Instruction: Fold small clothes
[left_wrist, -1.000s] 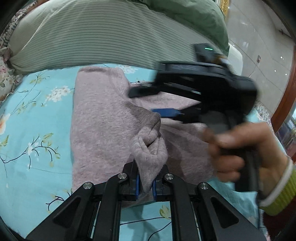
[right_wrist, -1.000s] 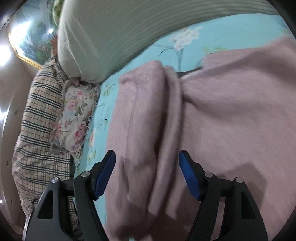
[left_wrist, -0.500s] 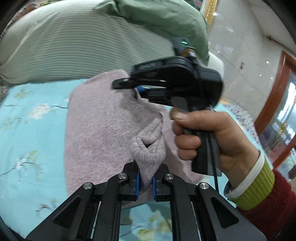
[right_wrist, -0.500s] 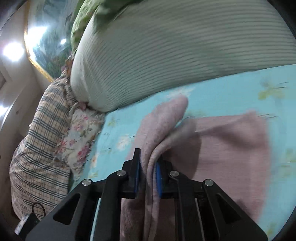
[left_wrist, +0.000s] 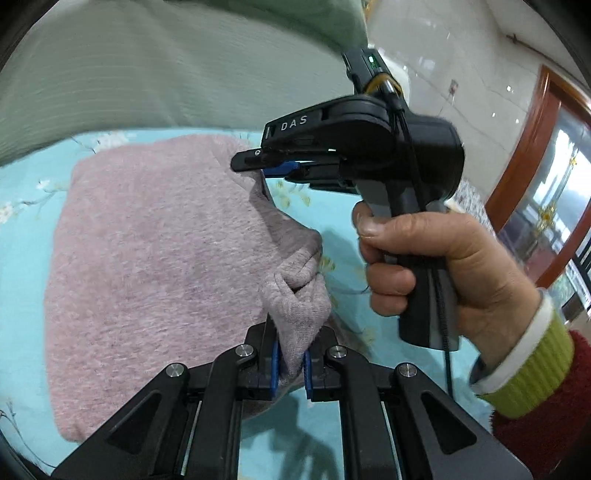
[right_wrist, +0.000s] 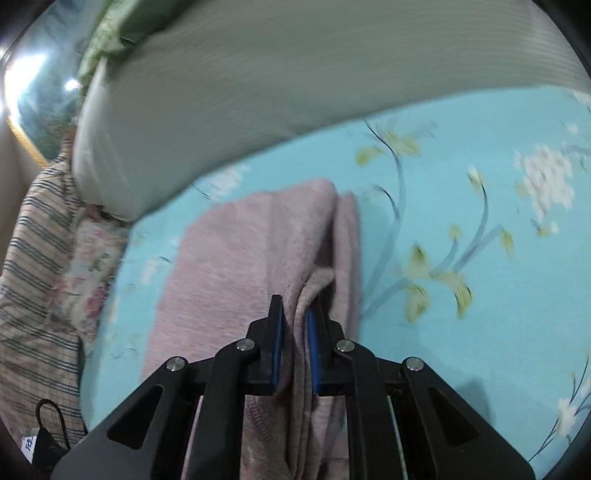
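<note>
A small pink knit garment lies on a turquoise flowered sheet. My left gripper is shut on a bunched fold of the garment at its near edge. My right gripper, held in a hand, is shut on the garment's far right edge and lifts it off the sheet. In the right wrist view the right gripper pinches a doubled fold of the pink garment, which trails away toward the pillow.
A big striped grey-green pillow lies behind the garment, also in the right wrist view. A plaid cloth and a floral cushion lie at the left. A tiled floor and a wooden door frame are at the right.
The right gripper closed on the garment's far edge and pulled it leftward over the garment. The left gripper kept its grip and moved with it; the garment now lies narrower.
</note>
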